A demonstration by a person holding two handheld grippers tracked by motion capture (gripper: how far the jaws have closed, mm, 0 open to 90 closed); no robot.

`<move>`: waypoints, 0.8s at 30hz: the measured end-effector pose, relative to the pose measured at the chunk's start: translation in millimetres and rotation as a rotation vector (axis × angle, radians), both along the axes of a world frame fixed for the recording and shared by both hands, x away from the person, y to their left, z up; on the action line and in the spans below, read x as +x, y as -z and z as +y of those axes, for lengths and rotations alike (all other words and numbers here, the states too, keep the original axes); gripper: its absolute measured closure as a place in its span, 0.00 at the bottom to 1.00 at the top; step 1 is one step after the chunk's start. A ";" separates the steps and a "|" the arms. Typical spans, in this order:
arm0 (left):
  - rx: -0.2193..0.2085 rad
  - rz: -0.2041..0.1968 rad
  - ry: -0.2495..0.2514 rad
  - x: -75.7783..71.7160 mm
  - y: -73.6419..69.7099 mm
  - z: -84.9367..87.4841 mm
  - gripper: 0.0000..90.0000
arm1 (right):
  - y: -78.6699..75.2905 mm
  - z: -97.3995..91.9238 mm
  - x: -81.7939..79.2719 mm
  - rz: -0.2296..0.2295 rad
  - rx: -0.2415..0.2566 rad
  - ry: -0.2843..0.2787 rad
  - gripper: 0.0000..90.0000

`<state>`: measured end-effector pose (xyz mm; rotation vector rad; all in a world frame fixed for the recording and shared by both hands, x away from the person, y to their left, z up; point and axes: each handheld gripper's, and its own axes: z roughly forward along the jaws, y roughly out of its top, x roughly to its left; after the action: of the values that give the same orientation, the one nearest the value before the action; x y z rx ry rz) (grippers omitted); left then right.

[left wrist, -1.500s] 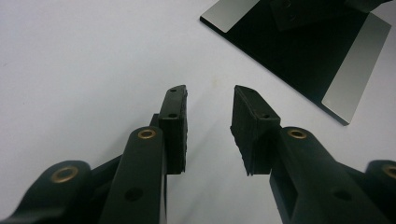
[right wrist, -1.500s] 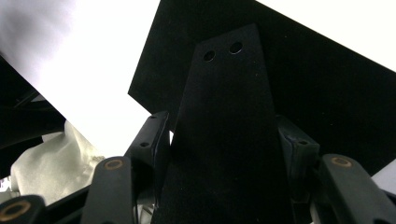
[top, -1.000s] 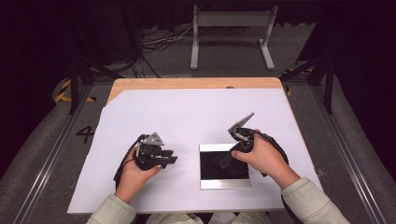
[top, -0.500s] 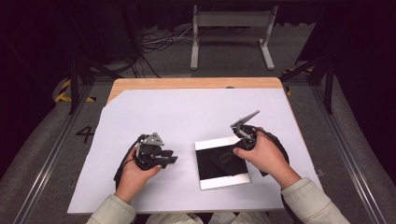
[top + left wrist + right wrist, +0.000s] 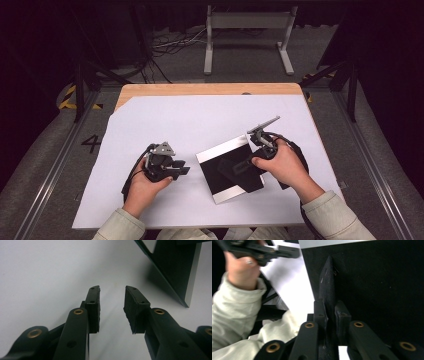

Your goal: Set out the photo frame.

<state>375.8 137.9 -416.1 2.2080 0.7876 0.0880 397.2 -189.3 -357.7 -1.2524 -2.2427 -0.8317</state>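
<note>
A silver-edged picture frame (image 5: 220, 190) lies face down on the white table sheet, turned askew, its black back (image 5: 374, 277) up. My right gripper (image 5: 246, 164) reaches over that back; its jaws have just been closing and now pinch the thin black stand flap (image 5: 327, 277) that rises from it, as the right gripper (image 5: 329, 312) view shows. My left gripper (image 5: 181, 167) rests on the sheet left of the frame, jaws partly open with nothing between them. In the left gripper (image 5: 112, 305) view the frame's corner (image 5: 175, 267) lies ahead to the right.
The white sheet (image 5: 200, 120) covers a wooden table (image 5: 210, 89) whose far edge shows. A metal stand (image 5: 247, 37) and cables sit on the floor beyond. In the right gripper view the other hand (image 5: 242, 272) holds the left gripper at upper left.
The right gripper's jaws closed on the stand flap and the hand rose slightly. The frame swung counterclockwise from square to askew. The left gripper kept still.
</note>
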 end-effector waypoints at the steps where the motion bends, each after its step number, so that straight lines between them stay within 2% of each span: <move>1: -0.002 -0.001 0.000 0.1 -0.2 0.4 0.74 | -1.1 0.9 -1.0 -0.006 0.009 -0.012 0.96; 3: -0.006 -0.001 -0.006 -0.1 -0.5 0.9 0.74 | -2.8 2.5 -2.6 -0.010 0.023 -0.023 0.97; 4: -0.011 0.001 -0.014 -0.4 -1.2 2.0 0.74 | -6.9 6.1 -6.4 -0.048 0.027 -0.049 0.97; 8: -0.011 -0.011 -0.023 0.9 -2.6 6.5 0.74 | -9.9 8.6 -10.1 -0.084 0.042 -0.066 0.97; 16: -0.018 -0.014 -0.039 1.2 -3.6 10.5 0.74 | -11.8 7.7 -10.7 -0.206 0.112 -0.073 0.98; 21: -0.018 -0.013 -0.043 1.1 -4.2 11.8 0.74 | -10.0 4.4 -7.7 -0.318 0.165 -0.071 0.98; 24: -0.019 -0.015 -0.049 1.4 -4.1 12.8 0.74 | -8.3 2.1 -5.8 -0.337 0.189 -0.075 0.98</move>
<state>377.3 150.7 -412.0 2.1679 0.8312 0.1204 391.4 -187.2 -349.4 -0.9946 -2.3794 -1.2717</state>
